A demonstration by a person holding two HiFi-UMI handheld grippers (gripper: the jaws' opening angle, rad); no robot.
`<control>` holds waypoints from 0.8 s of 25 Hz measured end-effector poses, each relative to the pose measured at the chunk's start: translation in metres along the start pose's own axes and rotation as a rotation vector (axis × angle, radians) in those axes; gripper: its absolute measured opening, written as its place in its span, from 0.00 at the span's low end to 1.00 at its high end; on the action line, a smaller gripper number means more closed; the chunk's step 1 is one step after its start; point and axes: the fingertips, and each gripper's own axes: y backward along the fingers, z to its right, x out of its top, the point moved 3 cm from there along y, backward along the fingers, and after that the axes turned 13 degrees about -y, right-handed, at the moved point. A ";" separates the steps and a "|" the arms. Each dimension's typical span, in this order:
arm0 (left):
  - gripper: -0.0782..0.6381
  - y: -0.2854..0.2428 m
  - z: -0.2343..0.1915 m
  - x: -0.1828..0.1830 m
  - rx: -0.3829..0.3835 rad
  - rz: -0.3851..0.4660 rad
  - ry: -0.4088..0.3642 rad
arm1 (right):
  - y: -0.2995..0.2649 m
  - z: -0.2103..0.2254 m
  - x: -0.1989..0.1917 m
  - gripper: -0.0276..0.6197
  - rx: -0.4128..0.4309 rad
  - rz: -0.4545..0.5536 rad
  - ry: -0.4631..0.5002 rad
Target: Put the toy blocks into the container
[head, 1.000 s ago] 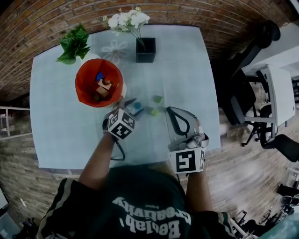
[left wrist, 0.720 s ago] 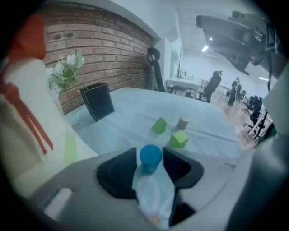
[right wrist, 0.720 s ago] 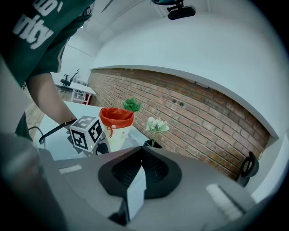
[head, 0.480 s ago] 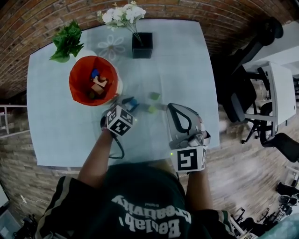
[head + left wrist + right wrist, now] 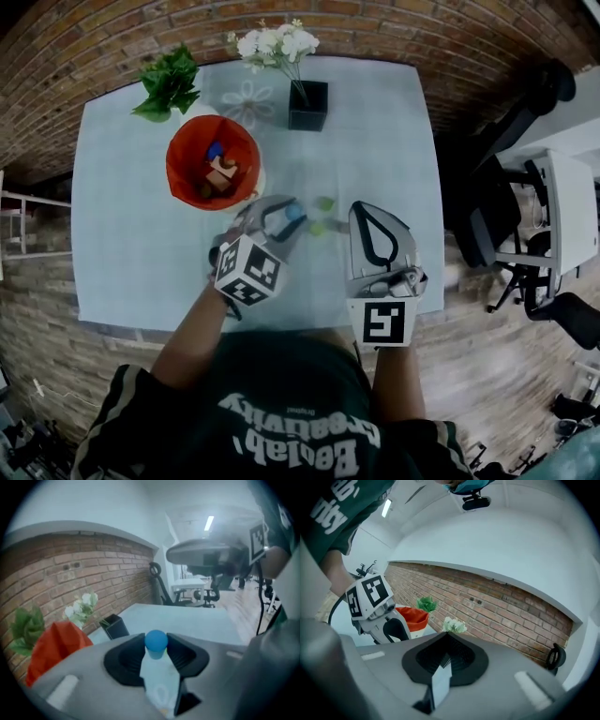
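Block seems light, hard and smooth; my left claw, just closed, pinches its round head.

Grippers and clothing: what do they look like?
The left gripper and right gripper are grey shells with black ribbed pads. Each carries a white cube with black square markers. Dark green top, pale lettering, striped sleeves.

The person is wearing a dark green T-shirt with white lettering, pale stripes edging its sleeves. The left gripper and right gripper are showing grey shells and black ribbed pads, each carrying a black-and-white marker cube at six o'clock. A black cable is trailing from the left one.
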 end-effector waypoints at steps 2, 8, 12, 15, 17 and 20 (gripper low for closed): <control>0.31 0.020 -0.008 0.016 0.035 0.036 -0.028 | 0.001 0.000 0.011 0.05 -0.001 0.041 -0.006; 0.31 0.083 -0.035 0.061 0.160 0.134 -0.085 | -0.001 -0.008 0.044 0.05 0.037 0.132 -0.041; 0.31 0.119 -0.051 0.086 0.271 0.212 -0.111 | -0.002 -0.016 0.060 0.05 0.049 0.176 -0.042; 0.31 0.127 -0.055 0.088 0.293 0.223 -0.112 | -0.004 -0.020 0.061 0.05 0.060 0.154 -0.021; 0.31 0.130 -0.058 0.087 0.307 0.230 -0.106 | -0.006 -0.023 0.064 0.05 0.069 0.160 -0.023; 0.31 0.130 -0.063 0.080 0.327 0.220 -0.092 | -0.008 -0.026 0.064 0.05 0.084 0.151 -0.009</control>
